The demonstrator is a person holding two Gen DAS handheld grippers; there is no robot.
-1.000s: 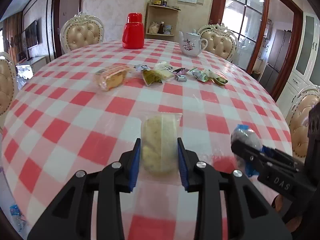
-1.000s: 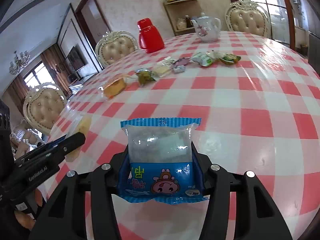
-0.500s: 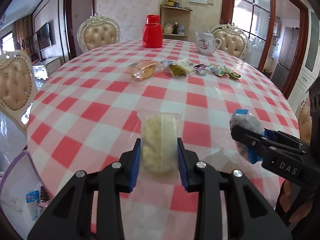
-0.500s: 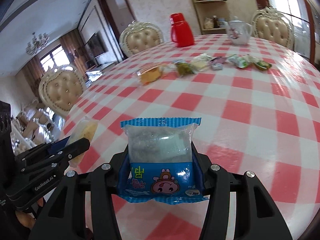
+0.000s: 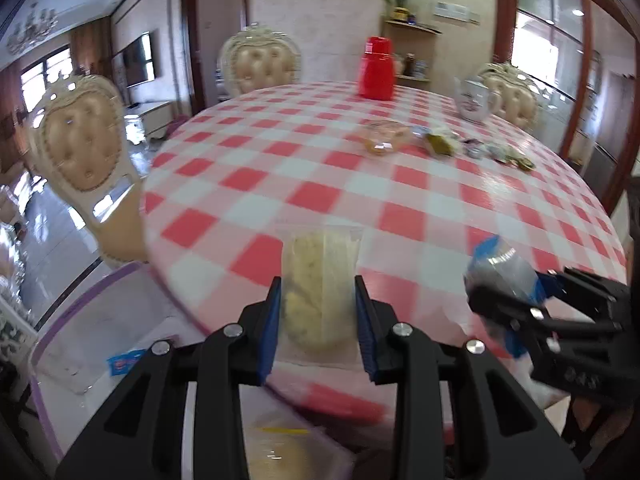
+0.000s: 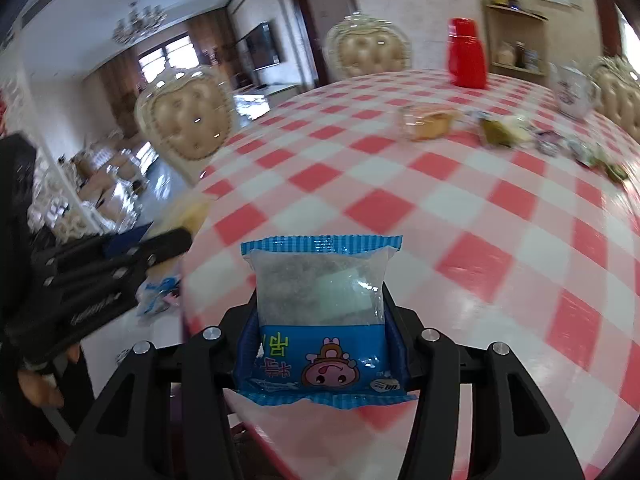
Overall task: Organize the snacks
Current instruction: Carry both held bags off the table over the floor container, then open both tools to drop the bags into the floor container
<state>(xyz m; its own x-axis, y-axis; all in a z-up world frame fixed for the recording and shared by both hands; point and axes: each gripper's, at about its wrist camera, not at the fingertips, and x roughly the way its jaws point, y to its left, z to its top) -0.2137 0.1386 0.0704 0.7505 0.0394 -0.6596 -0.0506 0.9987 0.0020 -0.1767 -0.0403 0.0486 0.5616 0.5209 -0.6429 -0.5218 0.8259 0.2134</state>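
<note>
Now both grippers are carrying a snack apiece, held out past the near edge of the table (image 5: 248,184). The left gripper (image 5: 318,320) is clamping its blue pads (image 5: 273,320) on a pale cake (image 5: 318,292) in clear wrap, gripping the lower half so the top is sticking forward between the fingers. The right gripper (image 6: 322,344) is squeezing a blue pack (image 6: 322,320) by its printed lower part, with the clear upper part standing upright above the fingers; in the left view the same pack (image 5: 502,276) is showing off to the right, pinched side-on. Each is being gripped across its width, probably so the soft wrap is not slipping.

Other snacks (image 5: 440,142) are lying in a row toward the far right edge, with a red flask (image 5: 376,68) and a teapot (image 5: 476,98) behind them. Below the left gripper something yellowish in a clear container (image 5: 288,448) is showing, blurred; another blue packet (image 5: 124,360) is lying low at the left, off the table. My guess is that the held pair are heading down there rather than to the row, since both grippers are sitting off the near edge
</note>
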